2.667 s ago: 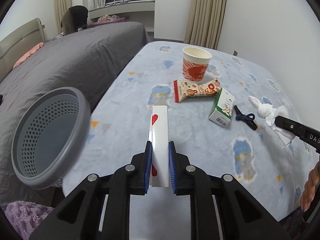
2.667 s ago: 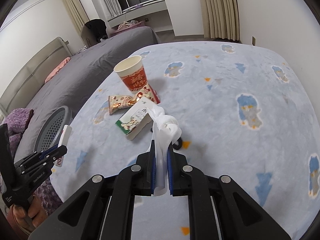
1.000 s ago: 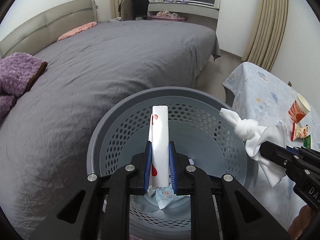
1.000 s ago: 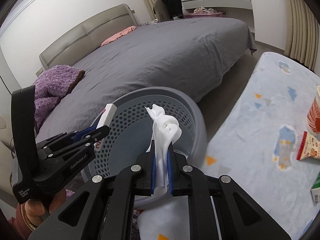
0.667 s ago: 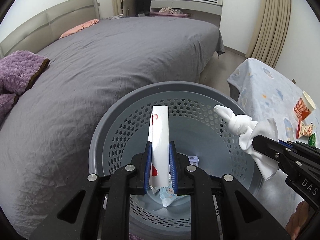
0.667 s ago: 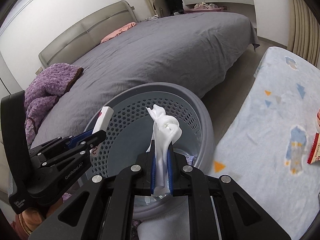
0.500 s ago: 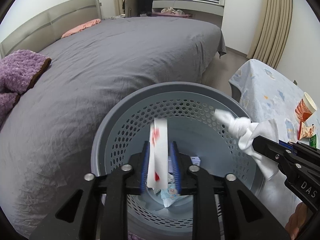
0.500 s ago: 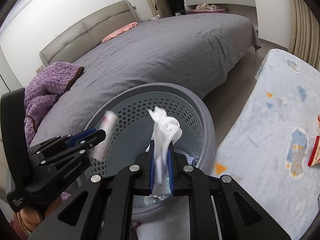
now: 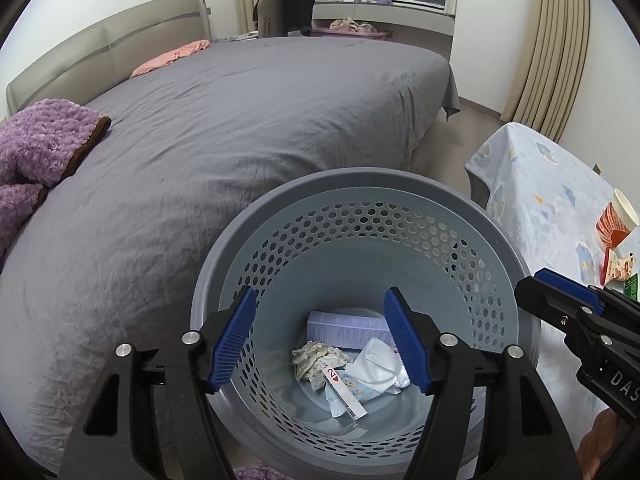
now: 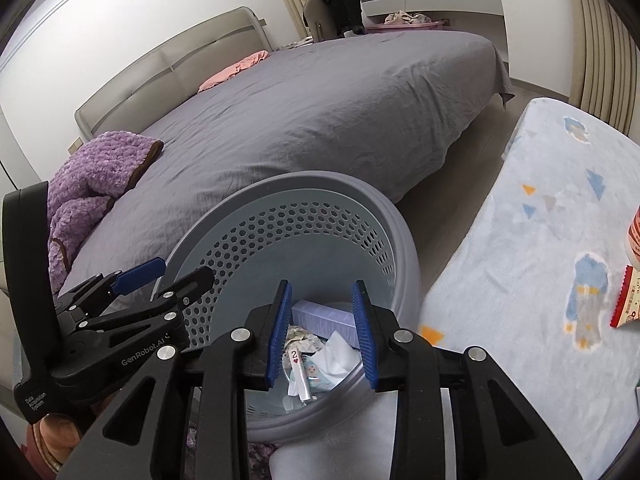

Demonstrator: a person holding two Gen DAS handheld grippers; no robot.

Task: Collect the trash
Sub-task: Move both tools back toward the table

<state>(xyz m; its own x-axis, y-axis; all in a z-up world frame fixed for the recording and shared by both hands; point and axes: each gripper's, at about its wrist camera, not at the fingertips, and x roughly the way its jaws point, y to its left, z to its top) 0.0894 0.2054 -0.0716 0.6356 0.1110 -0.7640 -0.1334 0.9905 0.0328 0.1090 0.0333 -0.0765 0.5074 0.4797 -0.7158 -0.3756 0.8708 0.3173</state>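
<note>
A grey perforated basket (image 9: 360, 196) (image 10: 400, 240) stands between the bed and the table. At its bottom lie a white playing-card box (image 9: 344, 390) (image 10: 298, 370), a white tissue (image 9: 380, 366) (image 10: 334, 358), a crumpled wrapper (image 9: 318, 360) and a lilac box (image 9: 348, 324) (image 10: 320, 314). My left gripper (image 9: 322, 344) (image 10: 176, 276) hovers over the basket, its jaws opening with nothing between them. My right gripper (image 10: 322, 330) hangs over the basket's near rim, jaws opening, nothing held; its fingertips (image 9: 536, 284) show at the right of the left wrist view.
A grey bed (image 9: 240, 120) lies behind the basket, with a purple blanket (image 9: 40, 148) (image 10: 100, 168) at its left. To the right, the light blue table cloth (image 10: 540, 240) carries a paper cup (image 9: 616, 220) and a snack wrapper (image 10: 628, 300).
Both grippers went from shut to open. The card box dropped from the left gripper and the white tissue from the right; both now lie at the basket's bottom.
</note>
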